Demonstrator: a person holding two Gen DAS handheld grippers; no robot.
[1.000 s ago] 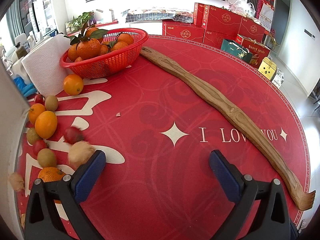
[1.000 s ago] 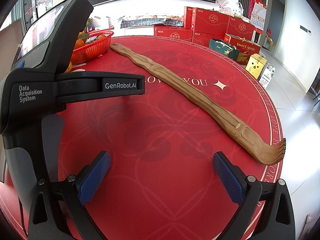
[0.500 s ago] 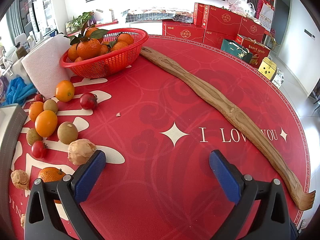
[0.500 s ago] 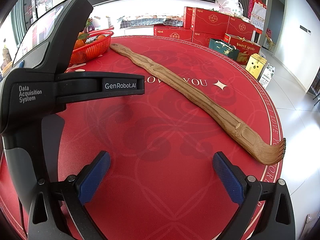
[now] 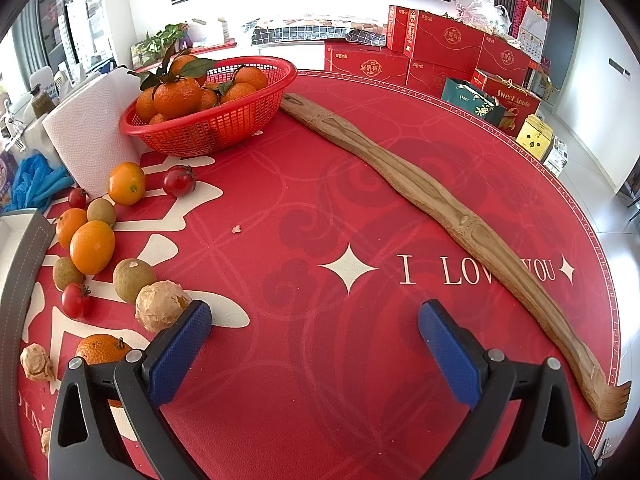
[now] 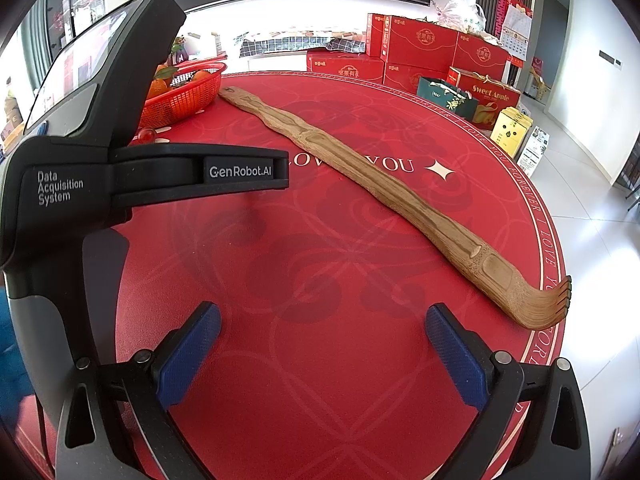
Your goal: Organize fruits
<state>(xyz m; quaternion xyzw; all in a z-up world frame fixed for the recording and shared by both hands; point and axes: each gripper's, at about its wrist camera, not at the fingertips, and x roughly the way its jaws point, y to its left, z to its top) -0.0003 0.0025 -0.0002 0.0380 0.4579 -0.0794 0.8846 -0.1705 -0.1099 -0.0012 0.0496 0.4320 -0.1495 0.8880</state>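
Note:
Loose fruit lies on the left of the red tablecloth: oranges point(image 5: 92, 246), cherry tomatoes point(image 5: 179, 180), brown-green longans point(image 5: 133, 281), a peeled pale fruit point(image 5: 161, 306) and a tangerine point(image 5: 103, 349). A red basket point(image 5: 212, 120) of leafy oranges stands behind them; it also shows in the right wrist view point(image 6: 182, 96). My left gripper point(image 5: 314, 344) is open and empty, low over the cloth, its left finger beside the peeled fruit. My right gripper point(image 6: 322, 344) is open and empty over bare cloth. The left gripper's body point(image 6: 80, 176) fills the left of that view.
A long wooden back scratcher point(image 5: 432, 208) lies diagonally from the basket to the front right edge; the right wrist view point(image 6: 400, 208) shows it too. A paper towel roll point(image 5: 88, 132), blue gloves point(image 5: 36, 184) and a grey box point(image 5: 16, 272) sit left. Red gift boxes point(image 5: 440, 56) stand beyond the table.
The loose fruits were rolling a second ago and have come to rest; one tomato and one orange rolled toward the basket. The box at far left pulled back. Both grippers held still.

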